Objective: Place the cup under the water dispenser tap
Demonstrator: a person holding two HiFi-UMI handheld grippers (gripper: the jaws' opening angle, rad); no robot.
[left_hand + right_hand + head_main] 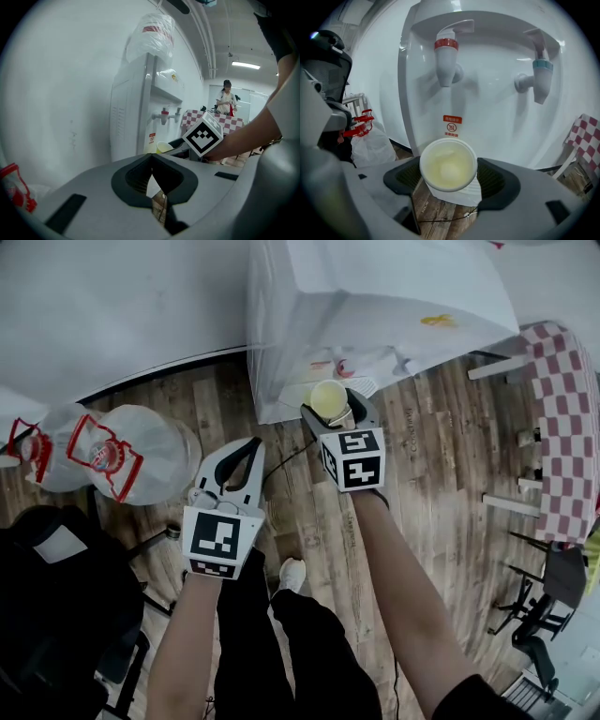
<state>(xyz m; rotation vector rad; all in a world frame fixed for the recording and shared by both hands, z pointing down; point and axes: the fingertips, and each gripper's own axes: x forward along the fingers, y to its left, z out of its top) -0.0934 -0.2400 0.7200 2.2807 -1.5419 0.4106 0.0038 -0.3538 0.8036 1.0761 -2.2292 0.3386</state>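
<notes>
Cup [448,165], round, thin-walled, pale; pinched in my right gripper [449,172] | below red-capped tap [446,56], apart; my left gripper [151,161] pressed together

Pale yellowish cup [448,164], upright, near and lower than red-capped tap [446,54]

At the bottom centre of the frame the left gripper [152,161] has its dark jaws closed tip to tip, with nothing between them. The white water dispenser [136,117] rises through the middle, a plastic-wrapped bottle [152,35] on top and a red tap [164,115] on its front. Lower and to the right of that tap, the right gripper [172,149] holds a pale yellow cup [164,147], while far right a person [227,101] stands behind a red-checked table [234,124].
</notes>
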